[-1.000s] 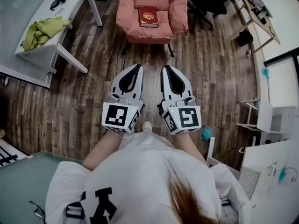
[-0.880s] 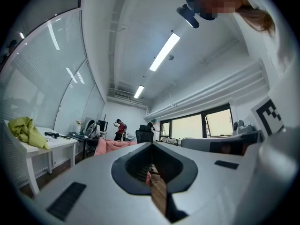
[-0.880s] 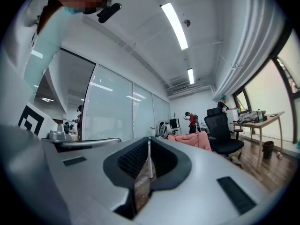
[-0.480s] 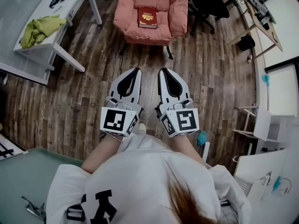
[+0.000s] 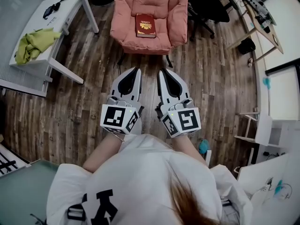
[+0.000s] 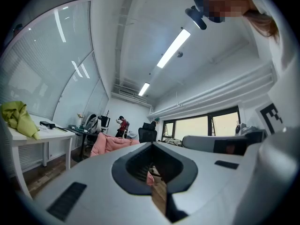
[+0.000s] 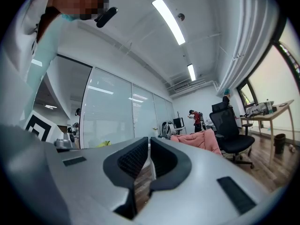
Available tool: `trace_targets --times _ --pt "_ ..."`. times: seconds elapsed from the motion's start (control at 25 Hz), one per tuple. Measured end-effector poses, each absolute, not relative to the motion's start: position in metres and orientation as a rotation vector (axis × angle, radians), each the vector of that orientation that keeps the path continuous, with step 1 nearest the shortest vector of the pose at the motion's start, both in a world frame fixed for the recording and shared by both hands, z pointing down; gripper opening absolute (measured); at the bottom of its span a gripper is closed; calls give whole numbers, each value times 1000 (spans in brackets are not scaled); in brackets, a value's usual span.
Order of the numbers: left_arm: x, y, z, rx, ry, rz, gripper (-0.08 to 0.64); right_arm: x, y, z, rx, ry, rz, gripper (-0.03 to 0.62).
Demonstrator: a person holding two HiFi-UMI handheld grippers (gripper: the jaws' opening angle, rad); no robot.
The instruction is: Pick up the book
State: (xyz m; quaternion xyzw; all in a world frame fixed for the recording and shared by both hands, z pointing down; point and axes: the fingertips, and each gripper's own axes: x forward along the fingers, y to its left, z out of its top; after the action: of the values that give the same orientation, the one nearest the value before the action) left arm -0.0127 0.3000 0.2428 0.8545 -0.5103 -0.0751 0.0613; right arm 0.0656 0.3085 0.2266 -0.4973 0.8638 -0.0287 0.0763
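The book (image 5: 146,25), red with a gold design on its cover, is lying flat in the middle of the seat cushion of a pink armchair (image 5: 123,22), nothing resting on it. It is looking like a hardback: probably stiff, moderately heavy for its size, with a smooth cover that may be slippery under the pads. The soft cushion is likely giving a little beneath it, so one jaw could be pressed in under an edge while the other comes down on the cover. Taking it across the spine side, near the middle of that long edge, seems safest, since a grip on the open edge is risking the cover flopping apart. Which edge is the spine I cannot tell. Well short of the chair, the left gripper (image 5: 135,70) and right gripper (image 5: 162,71) are hovering side by side over the wooden floor (image 5: 93,93), pointing toward it, each with its jaws pressed together and carrying nothing. A white table (image 5: 56,20) bearing a green cloth (image 5: 30,43) is standing off to the left.
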Motion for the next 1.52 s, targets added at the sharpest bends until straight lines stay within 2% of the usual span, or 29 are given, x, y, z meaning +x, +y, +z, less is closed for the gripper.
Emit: trace_targets --times 0.68,1.52 --pt "-44 51 228 2739 -1414 -158 -12 28 54 219 -1573 2523 -89 35" --pt "-60 -52 163 2893 -1361 -224 -12 27 -21 220 -1637 2478 -102 35"
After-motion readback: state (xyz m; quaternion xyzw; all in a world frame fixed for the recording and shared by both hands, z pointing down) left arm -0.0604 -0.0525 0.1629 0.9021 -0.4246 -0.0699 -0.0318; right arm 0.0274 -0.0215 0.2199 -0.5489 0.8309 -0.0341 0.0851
